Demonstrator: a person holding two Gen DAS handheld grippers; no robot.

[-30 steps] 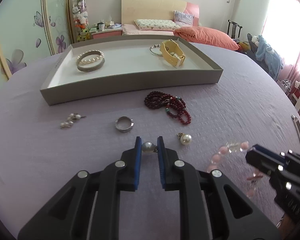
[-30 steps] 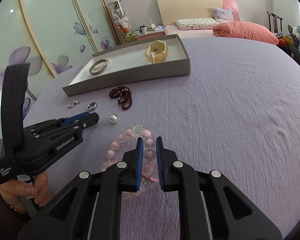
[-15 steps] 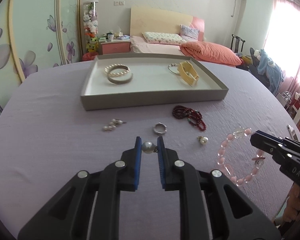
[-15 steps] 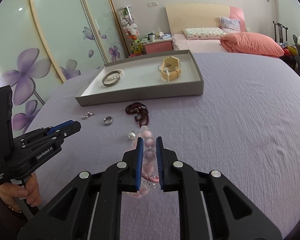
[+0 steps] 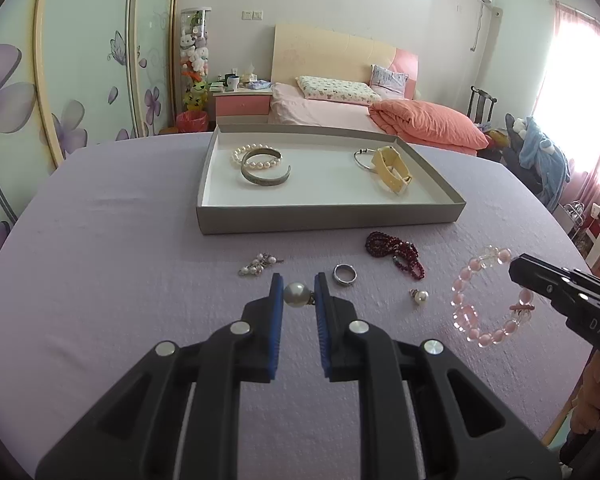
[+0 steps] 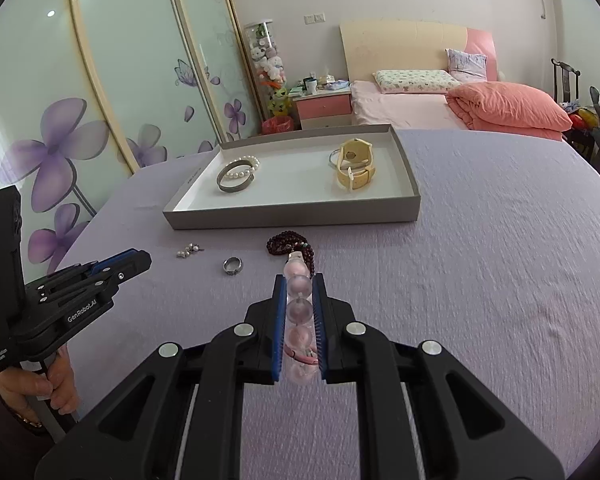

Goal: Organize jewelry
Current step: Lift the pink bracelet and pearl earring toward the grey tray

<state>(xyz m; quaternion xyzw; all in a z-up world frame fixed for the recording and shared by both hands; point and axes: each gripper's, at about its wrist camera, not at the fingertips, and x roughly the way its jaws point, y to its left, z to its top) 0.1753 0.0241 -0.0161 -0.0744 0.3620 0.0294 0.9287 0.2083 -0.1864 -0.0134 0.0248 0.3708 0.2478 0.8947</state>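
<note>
Both my hands lifted up from the purple cloth [image 5: 100, 260].
My left gripper [image 5: 298, 294] pinches a pearl earring [image 5: 297, 295]; my right gripper [image 6: 299, 292] squeezes the pink bracelet [image 6: 299, 308]. Round beads could slip before reaching the tray [image 5: 328, 218].

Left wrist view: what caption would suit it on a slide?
Left tongs pinch a pearl earring above the lilac tablecloth, facing the grey jewelry tray.

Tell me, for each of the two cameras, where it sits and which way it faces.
Left wrist: on the left gripper, facing forward and down over the lilac table toward the tray; its jaws pinch a pearl earring; the right gripper shows.
Right wrist: on the right gripper, same heading, clamping the pink bead bracelet; the left gripper and a hand show.
Shared: tray, ring, bed.
</note>
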